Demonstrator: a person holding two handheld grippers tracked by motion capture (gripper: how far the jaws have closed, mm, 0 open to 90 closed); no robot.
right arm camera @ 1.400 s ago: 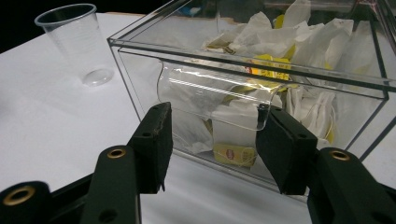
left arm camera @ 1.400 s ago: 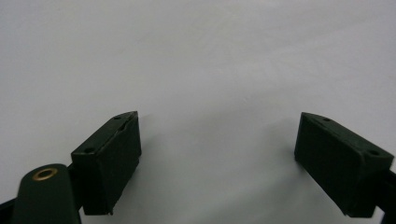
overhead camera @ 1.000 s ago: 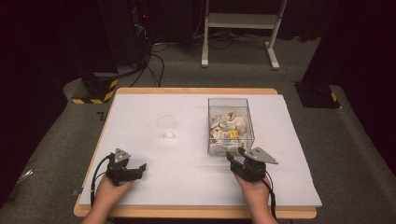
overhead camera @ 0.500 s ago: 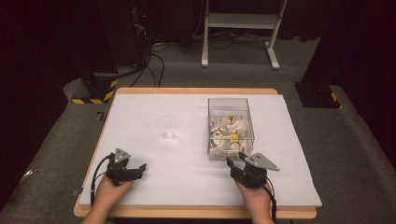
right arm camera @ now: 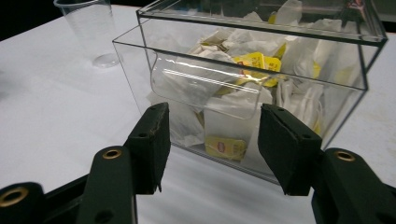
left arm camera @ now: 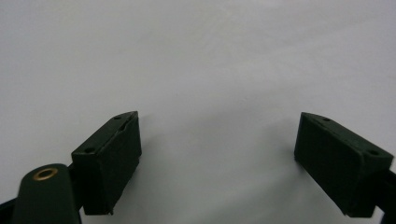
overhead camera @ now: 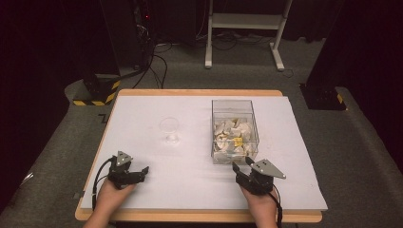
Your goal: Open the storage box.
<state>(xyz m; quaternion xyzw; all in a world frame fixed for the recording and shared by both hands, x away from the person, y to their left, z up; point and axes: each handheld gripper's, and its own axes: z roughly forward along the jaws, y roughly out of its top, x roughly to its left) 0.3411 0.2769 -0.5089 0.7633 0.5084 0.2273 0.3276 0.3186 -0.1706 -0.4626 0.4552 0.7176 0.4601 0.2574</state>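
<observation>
While the clear box (overhead camera: 234,130) of tea bags (right arm camera: 254,63) sits right of the table's middle, its near wall now faces my right gripper (overhead camera: 243,167) from a little farther off than a second ago: I have drawn that hand back toward the near edge, so the tips that were up against the box's near wall now stand apart from it. In the right gripper view the jaws are spread wide with nothing between them, framing the curved flap (right arm camera: 205,86) on the box's front and the yellow-labelled packets behind it. I judge this as lining up rather than giving up; the pull-back gives me room to come at the flap or the open top squarely. To the left of the box, well apart, the empty plastic cup (overhead camera: 169,129) stands upright, likely where a bag should end up. Farther out, my left gripper (overhead camera: 139,172) rests near the left near corner of the white table (overhead camera: 190,166), unmoved, jaws wide apart over bare sheet and holding nothing.
</observation>
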